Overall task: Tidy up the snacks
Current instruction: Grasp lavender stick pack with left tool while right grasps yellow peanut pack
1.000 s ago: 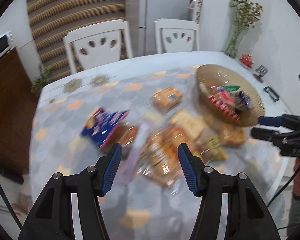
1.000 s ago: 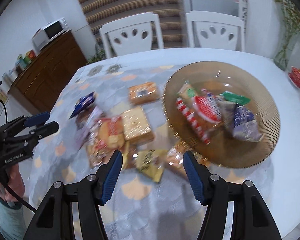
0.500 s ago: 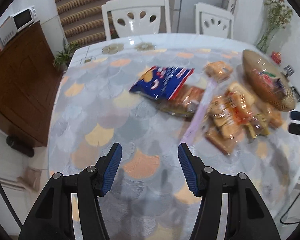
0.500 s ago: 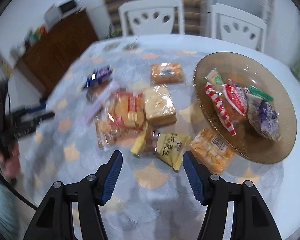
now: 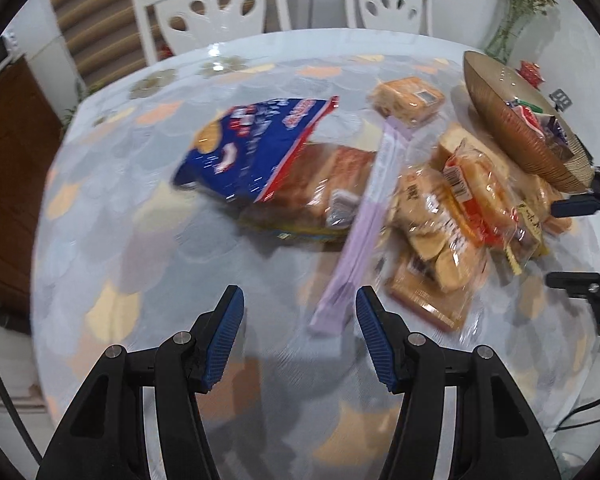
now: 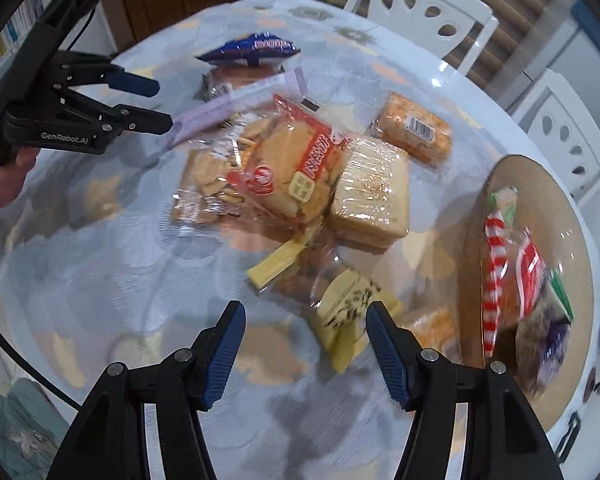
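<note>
Round desk (image 5: 148, 216) under a clear cover with a grey and orange scallop pattern, strewn with packaged snacks. Both views blurred by motion.

From the left wrist camera: left gripper (image 5: 298, 338) above the near part of the desk, jaws spread wide, nothing between them. Just beyond its right finger, the near end of a long lilac packet (image 5: 366, 224), lying lengthwise toward the far side. Left of that, a blue chip bag (image 5: 252, 152) resting partly on a clear pack of brown bread (image 5: 320, 196). Right of the lilac packet, a heap of clear biscuit packs with red labels (image 5: 456, 208). Farther off, a single orange-wrapped cake (image 5: 408, 98). At far right, a woven brown tray (image 5: 516, 128) seen edge-on, holding a few wrappers. Right gripper (image 5: 576, 240) entering at the right edge, beside the heap.

From the right wrist camera: right gripper (image 6: 304, 344) above the near desk, jaws spread wide and empty. Between and just beyond its fingers, a yellow packet (image 6: 348, 312). Behind that, a red-labelled biscuit bag (image 6: 292, 168) touching a clear-wrapped pale cake block (image 6: 372, 196). On the tray (image 6: 560, 208) at right, a red-and-white striped stick pack (image 6: 492, 276), a red packet (image 6: 534, 276) and a purple packet (image 6: 546, 344). White chairs (image 6: 424, 8) at the far side.
</note>
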Tool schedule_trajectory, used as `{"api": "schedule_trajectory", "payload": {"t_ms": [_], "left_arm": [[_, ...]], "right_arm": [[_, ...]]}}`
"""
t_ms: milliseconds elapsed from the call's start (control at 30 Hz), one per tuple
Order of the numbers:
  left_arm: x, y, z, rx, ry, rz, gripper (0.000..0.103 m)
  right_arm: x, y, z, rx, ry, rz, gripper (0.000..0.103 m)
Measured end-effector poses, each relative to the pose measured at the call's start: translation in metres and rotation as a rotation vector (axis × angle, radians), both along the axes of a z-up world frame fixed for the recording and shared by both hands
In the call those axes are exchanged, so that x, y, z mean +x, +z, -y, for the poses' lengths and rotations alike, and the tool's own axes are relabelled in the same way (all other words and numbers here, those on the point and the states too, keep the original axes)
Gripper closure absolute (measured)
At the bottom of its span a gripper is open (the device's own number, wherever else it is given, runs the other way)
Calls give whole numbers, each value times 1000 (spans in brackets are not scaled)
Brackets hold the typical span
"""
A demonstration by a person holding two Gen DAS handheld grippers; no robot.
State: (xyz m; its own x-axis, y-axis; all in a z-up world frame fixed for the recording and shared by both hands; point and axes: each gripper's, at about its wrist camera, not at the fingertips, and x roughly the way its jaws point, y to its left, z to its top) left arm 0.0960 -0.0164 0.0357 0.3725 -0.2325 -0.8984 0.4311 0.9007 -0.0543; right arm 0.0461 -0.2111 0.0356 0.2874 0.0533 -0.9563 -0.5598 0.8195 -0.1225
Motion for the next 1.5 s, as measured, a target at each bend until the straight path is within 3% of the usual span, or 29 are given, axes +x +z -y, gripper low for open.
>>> {"api": "schedule_trajectory", "payload": {"t_ms": [133,333,367,433,500,700,833,1000,1167,1267,1333,1400,1500], "left_arm": [[16,-7,6,-77,-22,-59,48],[22,-15,24,-97,-85,-83,54],[22,-17,27,-94,-88,-83,61],[21,-19,32,-82,-85,-76,64],[23,-19,32,-91,-78,-71,84],[14,-18,24,-98,-54,-57,90],[-1,-16,11,-94,-33,-72,91],[-25,-13,-4,-92,-26,-93,91],[-49,-9,-10,-73,-54,-104,91],[-47,-10,-8,-67,-45,-115,89],[-41,-14,-5,-41,-34,-116,78],[-36,-17,-1,-26,-23,-116,74],[-28,-20,5,-14,-25,-106,74]], "right_arm": [[14,-10,1,-23,51,-15,42],[29,-23,-2,-16,101,-53,42],[30,-24,-2,-13,108,-60,42],[34,-27,-2,-8,110,-78,42],[36,-27,-1,-1,107,-90,42],[40,-33,-8,-30,111,-99,42],[37,-40,-10,-35,78,-141,46],[15,-35,-10,87,23,-228,47],[-5,-30,-7,116,-44,-209,46],[1,-30,1,162,-139,-212,45],[10,-34,8,181,-205,-236,45],[22,-42,19,250,-300,-281,44],[39,-52,37,364,-416,-339,31]]}}
